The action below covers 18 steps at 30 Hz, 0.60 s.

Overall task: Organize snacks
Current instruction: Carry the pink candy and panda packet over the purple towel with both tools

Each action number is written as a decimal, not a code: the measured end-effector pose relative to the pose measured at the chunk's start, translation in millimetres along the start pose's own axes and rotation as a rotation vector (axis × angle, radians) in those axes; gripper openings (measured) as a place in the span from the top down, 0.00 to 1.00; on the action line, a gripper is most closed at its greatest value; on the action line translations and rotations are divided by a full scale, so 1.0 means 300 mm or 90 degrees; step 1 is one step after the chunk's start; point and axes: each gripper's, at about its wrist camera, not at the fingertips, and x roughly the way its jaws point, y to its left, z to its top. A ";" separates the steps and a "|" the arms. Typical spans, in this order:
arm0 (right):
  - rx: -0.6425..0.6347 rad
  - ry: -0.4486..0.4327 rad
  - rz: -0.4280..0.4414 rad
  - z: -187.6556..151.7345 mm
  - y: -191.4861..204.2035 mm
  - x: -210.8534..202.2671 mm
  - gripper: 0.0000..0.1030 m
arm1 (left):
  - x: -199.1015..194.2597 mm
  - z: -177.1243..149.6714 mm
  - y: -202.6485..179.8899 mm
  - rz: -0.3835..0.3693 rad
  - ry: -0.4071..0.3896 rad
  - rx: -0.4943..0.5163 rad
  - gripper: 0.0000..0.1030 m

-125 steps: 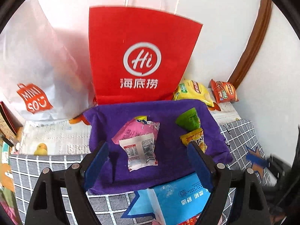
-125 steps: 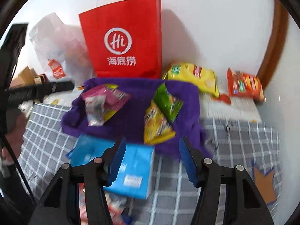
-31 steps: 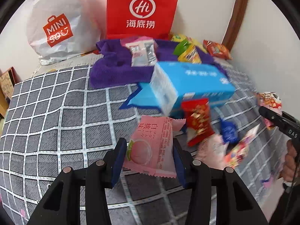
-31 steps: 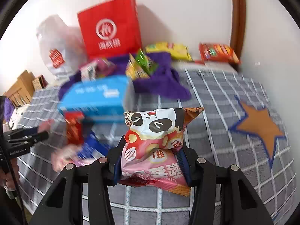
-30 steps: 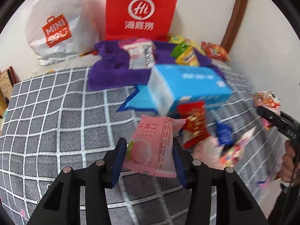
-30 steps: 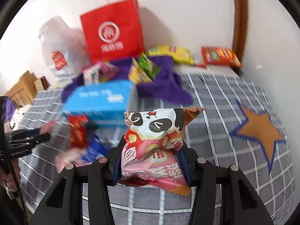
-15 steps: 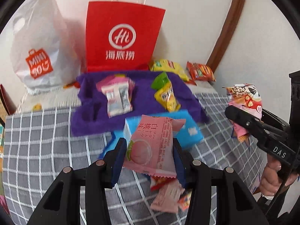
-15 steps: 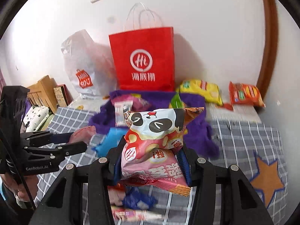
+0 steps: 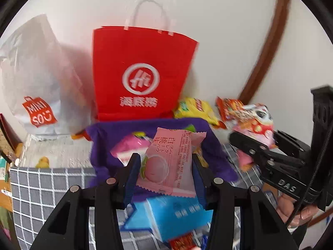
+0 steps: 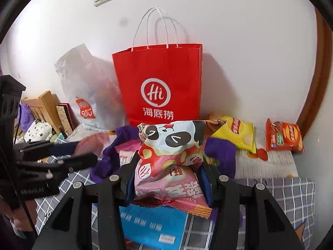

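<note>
My left gripper [image 9: 165,169] is shut on a pink peach snack packet [image 9: 169,162] and holds it above the purple cloth [image 9: 104,145]. My right gripper [image 10: 168,177] is shut on a pink panda snack bag [image 10: 170,156], raised over the same cloth [image 10: 220,152]. The right gripper also shows in the left wrist view [image 9: 245,145], to the right, with the panda bag [image 9: 254,125]. The left gripper shows at the left of the right wrist view [image 10: 83,152]. A pink packet [image 9: 129,148] lies on the cloth.
A red paper bag [image 10: 160,87] stands against the wall behind the cloth, a white Miniso bag [image 9: 35,87] to its left. Yellow [image 10: 239,133] and orange [image 10: 283,135] chip bags lie at the back right. A blue box [image 9: 177,216] lies on the checked bedcover [image 9: 45,183].
Both grippers have picked up a snack and carried it from the near part of the bed forward and up, toward the purple cloth and red bag. Both stay shut on their packets.
</note>
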 end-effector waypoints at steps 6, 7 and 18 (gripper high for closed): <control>0.012 -0.009 -0.002 0.062 -0.079 0.065 0.52 | 0.088 0.082 0.094 0.012 0.004 -0.044 0.56; 0.013 -0.006 -0.005 0.063 -0.092 0.085 0.52 | 0.109 0.084 0.110 0.015 0.007 -0.051 0.56; 0.044 0.093 -0.023 -0.006 -0.253 0.293 0.52 | 0.279 0.026 0.200 0.036 0.083 -0.075 0.56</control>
